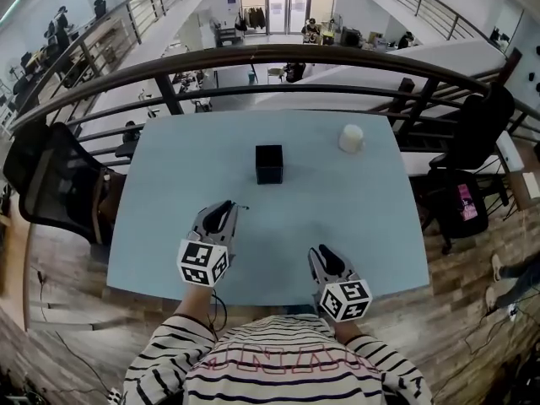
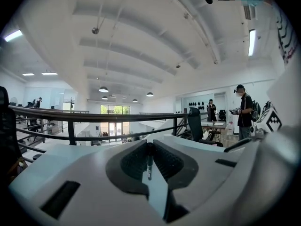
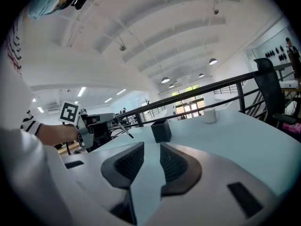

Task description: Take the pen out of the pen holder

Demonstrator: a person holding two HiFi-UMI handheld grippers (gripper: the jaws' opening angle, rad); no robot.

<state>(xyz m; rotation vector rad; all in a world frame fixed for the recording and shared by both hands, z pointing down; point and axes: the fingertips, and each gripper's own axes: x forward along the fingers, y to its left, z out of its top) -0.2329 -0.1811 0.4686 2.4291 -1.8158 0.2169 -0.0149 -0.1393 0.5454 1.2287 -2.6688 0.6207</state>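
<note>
Flat, smooth blue worktop: anything dropped could roll off. R gripper, 5 o'clock of the pen holder, stood wide & empty. L gripper, 7 o'clock, was narrow, ribbed pads pinching the pen. Holder: small black box, mid-worktop. Pen: thin, slick, dark, already out; might slip, tiny grip.

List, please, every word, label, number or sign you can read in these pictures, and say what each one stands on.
Nothing reads clearly.
Striped shirt: pink lettering, too blurred to read.
Marker cubes: black-and-white square patterns only, no words.
Pen: a pale band, any print too small to read.
Pink label on a dark thing right of the table: too small to read.
</note>
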